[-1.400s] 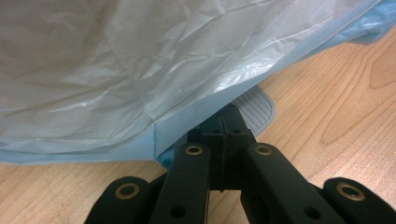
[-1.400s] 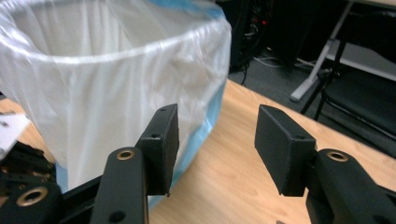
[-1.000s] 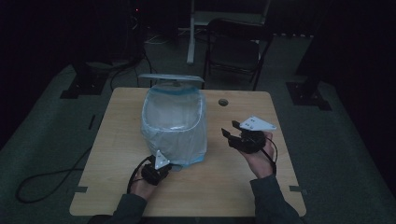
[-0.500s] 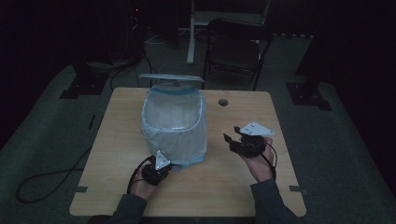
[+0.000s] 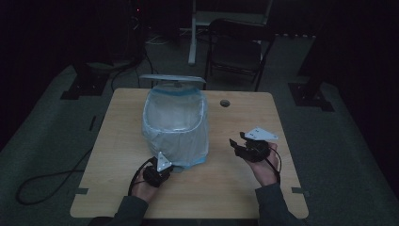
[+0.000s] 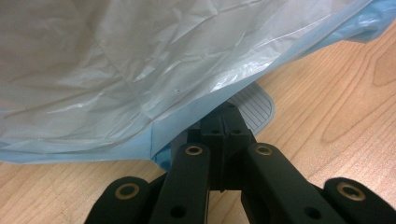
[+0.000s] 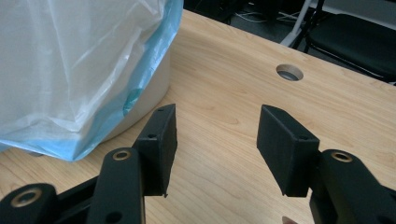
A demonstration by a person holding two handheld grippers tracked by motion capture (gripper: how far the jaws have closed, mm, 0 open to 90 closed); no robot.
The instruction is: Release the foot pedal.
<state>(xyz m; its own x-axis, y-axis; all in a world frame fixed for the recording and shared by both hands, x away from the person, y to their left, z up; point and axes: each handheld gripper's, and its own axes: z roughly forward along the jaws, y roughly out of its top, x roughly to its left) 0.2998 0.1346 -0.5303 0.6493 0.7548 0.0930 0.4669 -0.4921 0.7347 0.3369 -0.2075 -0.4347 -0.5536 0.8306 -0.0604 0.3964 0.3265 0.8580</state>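
Translucent blue-edged plastic liner [image 5: 175, 127] drapes the white bin; left hand-held gripper [image 5: 165, 165] pinches its near hem, apparently tugging, right hand-held gripper [image 5: 239, 141] waits wide.

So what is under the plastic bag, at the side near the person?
Under the plastic bag's hanging blue edge, a grey ridged pedal pokes out on the table. The left gripper's closed fingers reach beneath the bag. The bin's pale wall shows; the rest is covered.
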